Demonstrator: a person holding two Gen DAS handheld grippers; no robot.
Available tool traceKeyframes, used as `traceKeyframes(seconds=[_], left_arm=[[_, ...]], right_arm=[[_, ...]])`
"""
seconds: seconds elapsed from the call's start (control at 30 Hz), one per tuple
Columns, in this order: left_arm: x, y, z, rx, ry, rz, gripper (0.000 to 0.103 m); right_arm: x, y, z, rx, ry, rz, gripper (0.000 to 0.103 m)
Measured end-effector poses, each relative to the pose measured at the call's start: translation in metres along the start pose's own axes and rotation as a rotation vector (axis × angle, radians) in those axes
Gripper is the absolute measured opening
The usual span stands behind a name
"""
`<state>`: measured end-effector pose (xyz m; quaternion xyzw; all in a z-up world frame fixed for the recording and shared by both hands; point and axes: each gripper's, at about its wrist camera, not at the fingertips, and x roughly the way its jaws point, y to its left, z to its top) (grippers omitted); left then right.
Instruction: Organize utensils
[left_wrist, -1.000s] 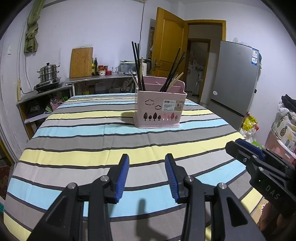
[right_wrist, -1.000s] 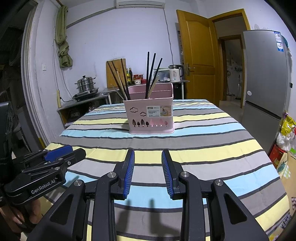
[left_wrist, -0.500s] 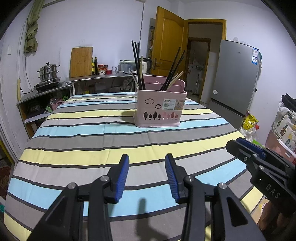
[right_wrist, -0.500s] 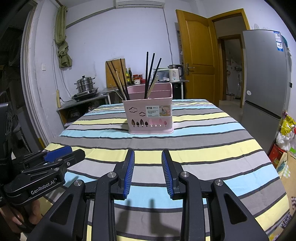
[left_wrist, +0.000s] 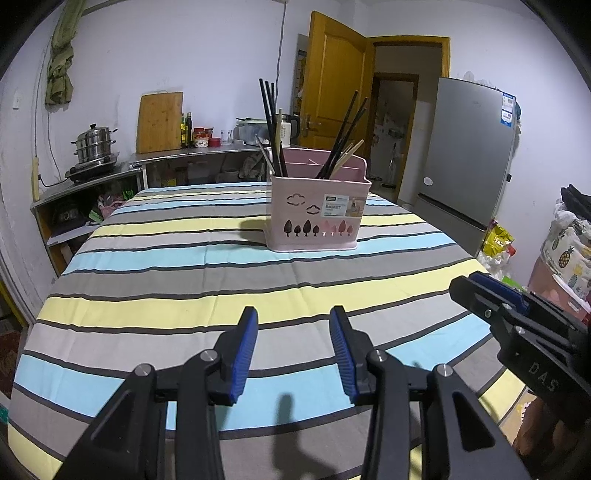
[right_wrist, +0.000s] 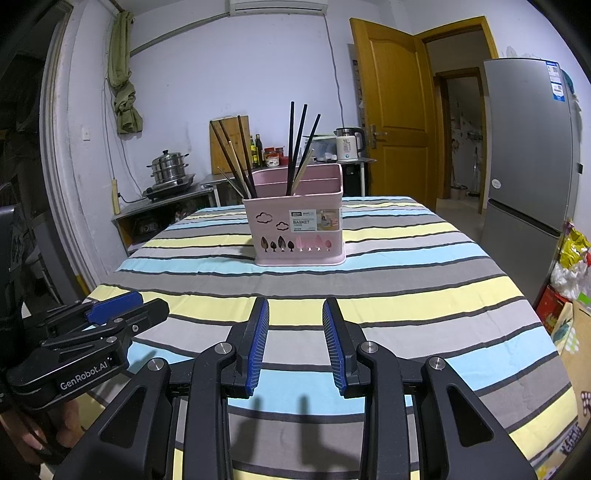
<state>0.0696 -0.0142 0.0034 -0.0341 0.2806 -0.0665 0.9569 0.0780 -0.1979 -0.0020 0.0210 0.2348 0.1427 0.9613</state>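
A pink utensil basket (left_wrist: 317, 212) (right_wrist: 297, 229) stands upright far back on the striped table. Dark chopsticks (left_wrist: 271, 125) (right_wrist: 299, 144) and a few pale ones lean in two of its compartments. My left gripper (left_wrist: 293, 332) hovers over the near half of the table, open, with nothing between its blue pads. My right gripper (right_wrist: 295, 323) is likewise open and empty, well short of the basket. Each gripper shows in the other's view: the right one (left_wrist: 491, 295) at the right edge, the left one (right_wrist: 122, 310) at the lower left, held by a hand.
The striped tablecloth (left_wrist: 184, 295) covers the table to its edges. A counter with a steel pot (left_wrist: 94, 146) and a cutting board (left_wrist: 159, 122) runs along the back wall. A grey fridge (right_wrist: 528, 162) and a wooden door (right_wrist: 388, 122) stand to the right.
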Motion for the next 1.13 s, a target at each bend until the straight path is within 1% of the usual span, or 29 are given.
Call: traceKeyframes(seconds=[0.33,0.4,0.47,0.53,0.63,1.03,1.13], left_arm=[[-0.0013,-0.0013,-0.0014,0.009,0.003,-0.003,0.042],[-0.0008,-0.0008,-0.0018,0.004,0.007,-0.005,0.043],[-0.0002,-0.0004,-0.0023,-0.003,0.010,-0.008,0.046],[0.0001,0.0004,-0.0031,-0.011,0.013,-0.014,0.047],[-0.0003,-0.0014,-0.0041,-0.004,0.013,0.002,0.048],[-0.0023,-0.0025,-0.0045,-0.003,0.006,-0.006,0.051],[-0.0033,-0.0033,-0.0042,0.006,0.000,0.008,0.051]], right_arm=[[-0.0004,-0.0006,-0.0019,0.000,0.003,0.000,0.031],[-0.0008,-0.0010,-0.0032,0.001,0.004,0.000,0.031],[-0.0005,-0.0009,-0.0034,0.000,0.006,0.002,0.031],[0.0009,-0.0010,-0.0051,0.000,0.009,0.001,0.031],[0.0008,-0.0014,-0.0066,0.001,0.010,0.001,0.031],[-0.0002,-0.0009,-0.0058,-0.001,0.011,0.000,0.031],[-0.0005,-0.0005,-0.0060,-0.002,0.011,-0.001,0.031]])
